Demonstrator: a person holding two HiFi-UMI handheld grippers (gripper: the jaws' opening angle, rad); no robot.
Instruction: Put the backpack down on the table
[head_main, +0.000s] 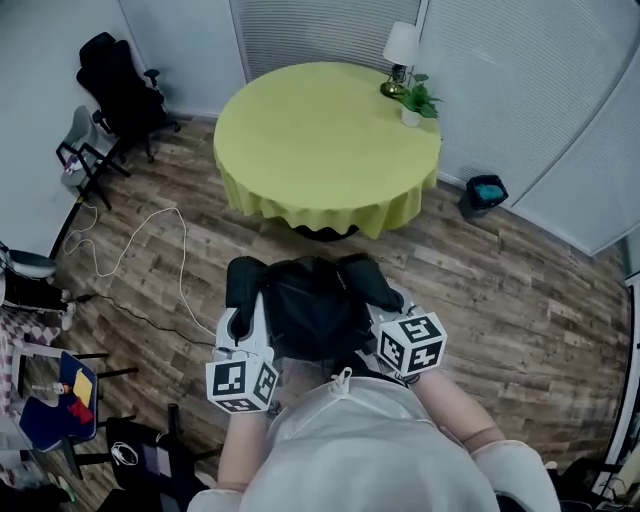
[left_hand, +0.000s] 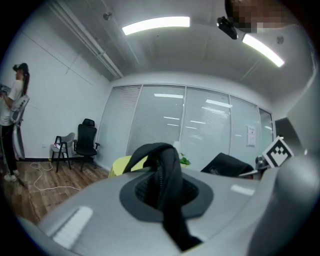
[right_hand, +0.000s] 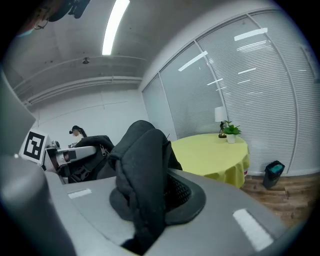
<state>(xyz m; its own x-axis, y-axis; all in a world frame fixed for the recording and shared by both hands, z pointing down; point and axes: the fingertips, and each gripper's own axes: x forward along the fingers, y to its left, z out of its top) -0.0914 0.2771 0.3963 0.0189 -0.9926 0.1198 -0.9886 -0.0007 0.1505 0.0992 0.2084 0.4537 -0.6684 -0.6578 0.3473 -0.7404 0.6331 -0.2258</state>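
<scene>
Both left tongs (left_hand: 162, 192) and right tongs (right_hand: 150, 200) clamp straps (right_hand: 142, 150) of the black fabric backpack (head_main: 310, 310) between them, round yellow-clothed surface (head_main: 320, 130) straight ahead.

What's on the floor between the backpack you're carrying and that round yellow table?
Nothing: in the head view, only bare wooden floor separates the backpack from the table.

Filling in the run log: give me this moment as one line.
phase: carry | backpack: held above floor, short of table | left gripper: shut on strap | right gripper: shut on padded strap
</scene>
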